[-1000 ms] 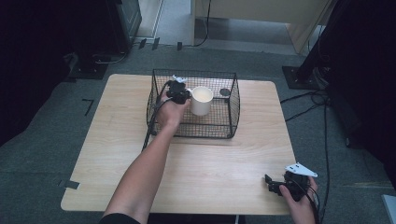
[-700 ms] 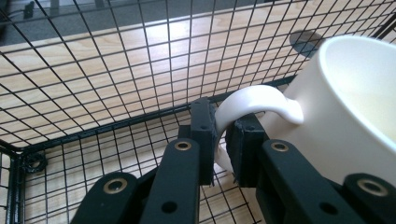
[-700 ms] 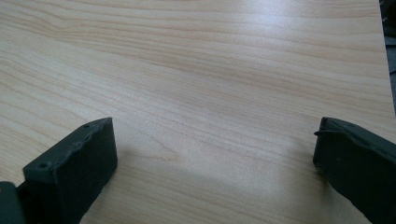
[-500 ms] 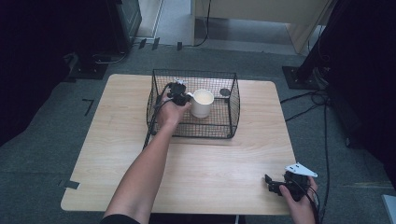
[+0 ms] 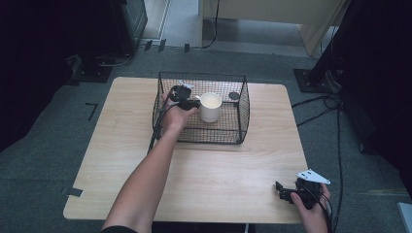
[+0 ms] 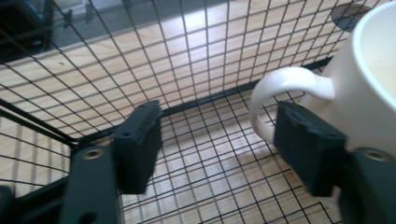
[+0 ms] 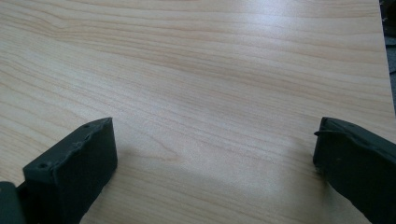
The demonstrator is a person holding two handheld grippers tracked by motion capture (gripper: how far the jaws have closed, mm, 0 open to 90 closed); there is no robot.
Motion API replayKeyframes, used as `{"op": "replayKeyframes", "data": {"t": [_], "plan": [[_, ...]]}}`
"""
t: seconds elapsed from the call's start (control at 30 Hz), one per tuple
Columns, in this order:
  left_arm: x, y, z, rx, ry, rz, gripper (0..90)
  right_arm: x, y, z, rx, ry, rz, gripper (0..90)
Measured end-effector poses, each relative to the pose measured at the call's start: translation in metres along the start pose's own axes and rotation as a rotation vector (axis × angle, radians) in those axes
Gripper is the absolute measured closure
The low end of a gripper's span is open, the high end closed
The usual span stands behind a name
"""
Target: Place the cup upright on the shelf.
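A white mug [image 5: 210, 108] stands upright inside a black wire basket [image 5: 204, 137] at the far middle of the wooden table [image 5: 218, 179]. My left gripper [image 5: 194, 103] reaches into the basket from the left, at the mug's handle side. In the left gripper view its jaws stand wide apart, so the left gripper [image 6: 219, 135] is open. The handle [image 6: 280, 91] of the mug [image 6: 369, 98] curves between the jaws, close against the right one. My right gripper [image 5: 283, 192] rests open near the table's front right corner, and in its own view the right gripper [image 7: 215, 140] has only bare wood between its jaws.
A small dark round object [image 5: 234, 95] lies on the basket floor behind the mug, at the top right in the left gripper view [image 6: 350, 14]. The basket's wire walls [image 6: 140, 60] close in around my left gripper. Cables trail on the floor at the right.
The mug and my left gripper have shifted very slightly toward me inside the basket. The right gripper has stayed where it was.
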State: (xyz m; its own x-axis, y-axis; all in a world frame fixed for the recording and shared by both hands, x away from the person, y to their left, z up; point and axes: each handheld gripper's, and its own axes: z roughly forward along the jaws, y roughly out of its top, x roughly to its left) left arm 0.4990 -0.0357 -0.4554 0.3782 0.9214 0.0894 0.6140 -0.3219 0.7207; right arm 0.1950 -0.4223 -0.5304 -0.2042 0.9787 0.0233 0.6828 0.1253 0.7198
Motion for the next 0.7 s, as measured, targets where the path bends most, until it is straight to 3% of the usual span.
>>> {"op": "replayKeyframes", "data": {"t": [0.07, 0.17, 0.2, 0.3, 0.47, 0.53, 0.63, 0.7], "plan": [[-0.001, 0.001, -0.003, -0.008, 0.004, 0.000, 28.5, 0.000, 0.000, 0.000, 0.001, 0.001, 0.001, 0.0], [-0.004, 0.003, -0.013, -0.049, 0.046, 0.051, 27.6, 0.000, 0.000, 0.000, 0.000, 0.000, 0.000, 0.0], [-0.003, 0.004, -0.015, -0.066, 0.049, 0.049, 27.0, 0.000, 0.000, 0.000, 0.000, 0.000, 0.000, 0.0], [0.000, 0.008, -0.026, -0.122, 0.046, 0.020, 26.5, 0.000, 0.000, 0.000, 0.001, 0.000, 0.001, 0.0], [0.007, 0.013, -0.038, -0.173, 0.033, -0.019, 26.2, 0.000, 0.000, 0.000, 0.000, 0.000, 0.000, 0.0], [0.009, 0.016, -0.044, -0.202, -0.016, -0.061, 26.9, 0.000, 0.000, 0.000, 0.001, 0.000, 0.001, 0.0], [0.007, 0.019, -0.055, -0.240, -0.024, -0.067, 25.2, 0.000, 0.000, 0.000, 0.001, 0.000, 0.002, 0.0], [0.006, 0.021, -0.061, -0.254, -0.060, -0.080, 24.1, 0.000, 0.000, 0.000, 0.001, 0.000, 0.001, 0.0]]}}
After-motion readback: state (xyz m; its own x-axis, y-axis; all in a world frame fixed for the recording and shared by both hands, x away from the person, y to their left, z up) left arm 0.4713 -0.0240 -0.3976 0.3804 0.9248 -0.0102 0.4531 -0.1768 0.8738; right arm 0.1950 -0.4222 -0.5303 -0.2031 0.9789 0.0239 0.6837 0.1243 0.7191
